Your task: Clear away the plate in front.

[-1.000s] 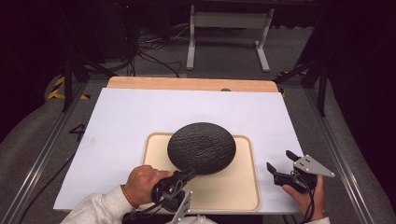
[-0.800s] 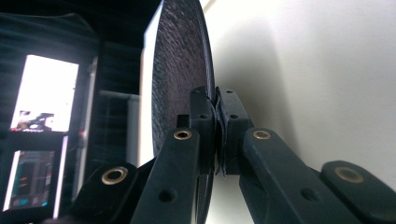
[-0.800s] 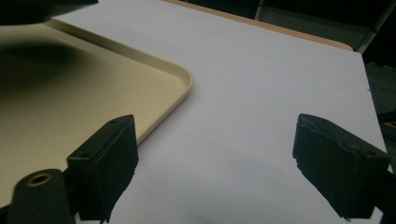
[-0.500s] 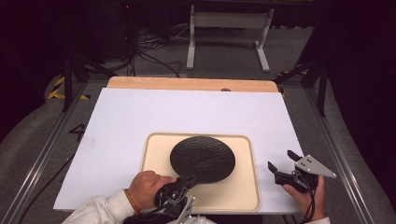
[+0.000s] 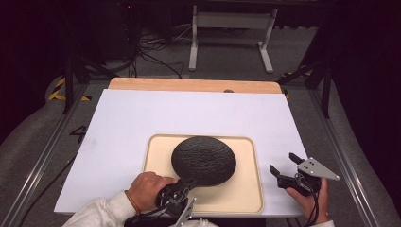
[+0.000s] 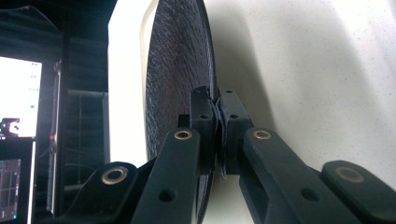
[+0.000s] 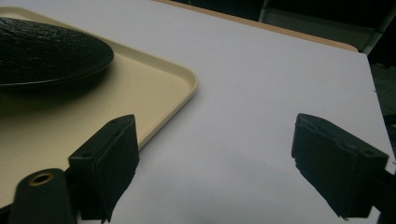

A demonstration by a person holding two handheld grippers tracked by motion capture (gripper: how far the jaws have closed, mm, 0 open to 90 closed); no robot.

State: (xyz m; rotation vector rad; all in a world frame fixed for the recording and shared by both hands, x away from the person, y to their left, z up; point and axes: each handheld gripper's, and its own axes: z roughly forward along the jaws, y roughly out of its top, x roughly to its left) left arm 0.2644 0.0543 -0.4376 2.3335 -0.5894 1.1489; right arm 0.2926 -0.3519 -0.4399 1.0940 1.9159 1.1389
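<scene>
Right gripper [image 7: 215, 172]: jaws wide apart, nothing between them, just bare white table surface [image 7: 261, 93] under the gap. The left pad sits over the near edge of the beige tray [image 7: 154, 93]; whether it touches the rim can't be told. The right pad is over the white surface, well clear of the tray. The round black textured mat [image 7: 46, 46] is at upper left, over the tray with a dark shadow beneath it, well apart from both pads. A wooden table edge [image 7: 280, 29] runs along the far side.
</scene>
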